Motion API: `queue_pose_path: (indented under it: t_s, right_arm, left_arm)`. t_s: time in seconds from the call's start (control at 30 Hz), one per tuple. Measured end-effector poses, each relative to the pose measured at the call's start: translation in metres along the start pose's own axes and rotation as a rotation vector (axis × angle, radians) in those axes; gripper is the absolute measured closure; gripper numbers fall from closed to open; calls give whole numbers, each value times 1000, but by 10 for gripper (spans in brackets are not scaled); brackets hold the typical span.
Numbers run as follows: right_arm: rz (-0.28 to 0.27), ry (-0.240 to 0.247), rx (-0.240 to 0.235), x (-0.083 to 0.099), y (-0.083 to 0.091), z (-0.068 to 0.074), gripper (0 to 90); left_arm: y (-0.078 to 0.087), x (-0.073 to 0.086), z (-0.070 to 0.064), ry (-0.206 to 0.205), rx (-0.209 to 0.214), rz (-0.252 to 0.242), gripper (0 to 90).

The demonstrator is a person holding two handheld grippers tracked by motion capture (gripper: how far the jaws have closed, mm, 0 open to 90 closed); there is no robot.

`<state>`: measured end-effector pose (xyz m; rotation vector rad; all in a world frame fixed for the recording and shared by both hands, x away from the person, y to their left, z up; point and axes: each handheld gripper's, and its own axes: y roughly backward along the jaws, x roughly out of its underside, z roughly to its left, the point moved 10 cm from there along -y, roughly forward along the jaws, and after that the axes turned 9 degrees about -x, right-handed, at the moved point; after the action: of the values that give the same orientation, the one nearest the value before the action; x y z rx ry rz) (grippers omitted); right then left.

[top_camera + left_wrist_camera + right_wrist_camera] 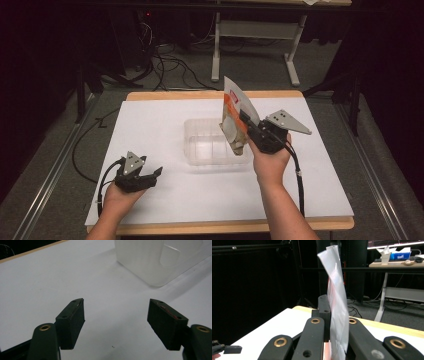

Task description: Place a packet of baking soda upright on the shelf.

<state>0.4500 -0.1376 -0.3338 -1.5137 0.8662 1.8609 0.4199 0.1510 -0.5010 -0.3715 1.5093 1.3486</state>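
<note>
The white surface [165,120] carried a clear plastic container [212,142] near its middle. Above the container's right rim, the right gripper [248,122] was clamped on a snack pouch [235,112], held upright and tilted, its lower end hanging over the container's right part. The step in hand looked like placing the pouch inside; the next move would call for lowering it and parting the jaws. The left gripper [155,173], jaws apart and holding nothing, rested at the near left, well apart from the container.
</note>
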Motion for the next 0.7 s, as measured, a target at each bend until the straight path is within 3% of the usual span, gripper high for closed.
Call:
queue_pose_path:
  t_s: [0.23, 0.4, 0.57, 0.7]
  right_arm:
    - [23, -10, 9, 10, -21, -2, 900]
    - [54, 5, 26, 21, -41, -5, 900]
    - [65, 12, 31, 27, -50, -6, 900]
    - [74, 46, 34, 32, -58, -6, 900]
  left_arm:
    - [0, -1, 1, 0, 4, -4, 303]
    - [0, -1, 2, 4, 7, -6, 303]
    - [0, -1, 2, 4, 7, -5, 304]
    - [0, -1, 4, 10, 5, -4, 303]
